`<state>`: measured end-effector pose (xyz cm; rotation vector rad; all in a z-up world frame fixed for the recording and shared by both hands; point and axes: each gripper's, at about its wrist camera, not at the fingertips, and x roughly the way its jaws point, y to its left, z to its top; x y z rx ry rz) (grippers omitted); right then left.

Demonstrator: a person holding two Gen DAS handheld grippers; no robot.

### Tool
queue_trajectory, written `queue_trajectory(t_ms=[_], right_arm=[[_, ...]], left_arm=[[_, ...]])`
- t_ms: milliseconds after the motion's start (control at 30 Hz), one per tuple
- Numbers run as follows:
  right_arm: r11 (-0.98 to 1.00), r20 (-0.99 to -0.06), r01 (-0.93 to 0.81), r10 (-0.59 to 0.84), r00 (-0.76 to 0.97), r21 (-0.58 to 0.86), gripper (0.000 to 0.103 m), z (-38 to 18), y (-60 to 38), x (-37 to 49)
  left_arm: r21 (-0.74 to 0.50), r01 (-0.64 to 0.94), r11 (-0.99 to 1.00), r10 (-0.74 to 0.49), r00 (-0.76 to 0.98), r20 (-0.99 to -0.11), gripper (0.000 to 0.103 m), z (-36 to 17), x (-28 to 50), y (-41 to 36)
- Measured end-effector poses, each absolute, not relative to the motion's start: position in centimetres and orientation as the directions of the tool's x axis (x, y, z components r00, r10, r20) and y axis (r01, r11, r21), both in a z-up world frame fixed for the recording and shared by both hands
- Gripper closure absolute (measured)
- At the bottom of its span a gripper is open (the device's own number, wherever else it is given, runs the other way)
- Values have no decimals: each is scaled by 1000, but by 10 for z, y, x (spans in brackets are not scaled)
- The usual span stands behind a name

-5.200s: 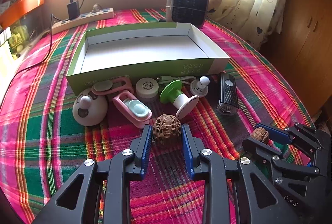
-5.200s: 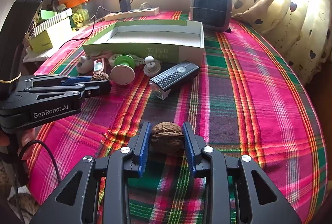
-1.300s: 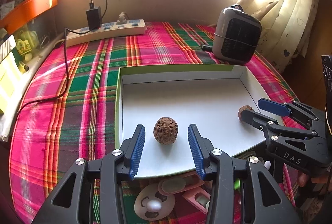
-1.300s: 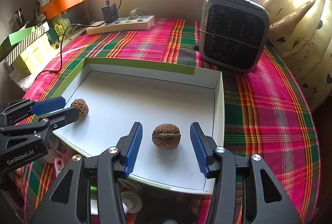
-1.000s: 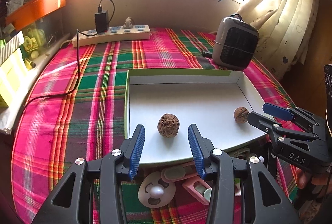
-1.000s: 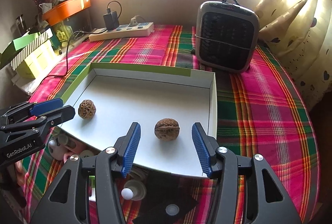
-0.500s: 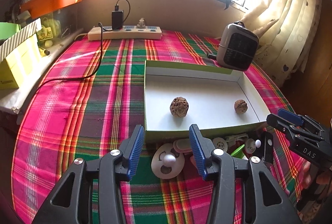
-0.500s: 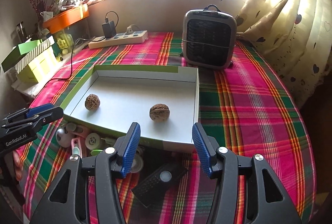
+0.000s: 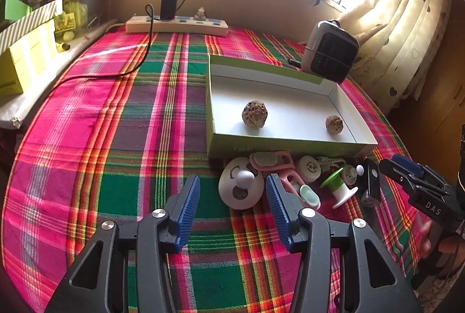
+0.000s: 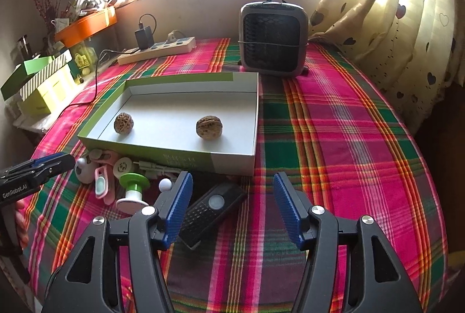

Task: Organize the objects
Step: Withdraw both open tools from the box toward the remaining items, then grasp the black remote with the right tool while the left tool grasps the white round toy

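A desk under a pink, green and red plaid cloth (image 10: 334,138) carries a shallow green-sided cardboard box with a white floor (image 10: 186,109). Behind the box stands a grey square fan heater (image 10: 273,40). The left gripper (image 9: 232,205) and the right gripper (image 10: 232,205) both hang over the cloth in front of the box, their blue-padded jaws opening with nothing gripped. A black ribbed remote-like device (image 10: 212,211) lies below the right gripper. Inside the box rest two walnuts well apart: a rough, round pitted walnut (image 9: 254,114) and a smoother brown walnut (image 10: 209,127).
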<state>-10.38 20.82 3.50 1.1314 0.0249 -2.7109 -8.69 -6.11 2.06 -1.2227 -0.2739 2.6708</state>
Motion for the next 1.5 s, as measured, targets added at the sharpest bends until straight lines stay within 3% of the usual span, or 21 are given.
queue_trajectory(t_ms=[167, 267, 833, 1500], right_arm=[[-979, -709, 195, -178, -682, 59, 43, 31, 209, -98], [-978, -708, 197, -181, -682, 60, 37, 31, 209, -96], [-975, -743, 203, -200, -639, 87, 37, 16, 198, -102], [-989, -778, 149, -106, -619, 16, 37, 8, 211, -107]], left_arm=[[-245, -108, -964, 258, -621, -740, 56, 15, -90, -56], [-236, -113, -965, 255, -613, -748, 56, 13, -92, -53], [-218, -86, -972, 224, -612, -759, 56, 8, -107, -52], [-199, -91, -976, 213, -611, -763, 55, 7, -109, -49]])
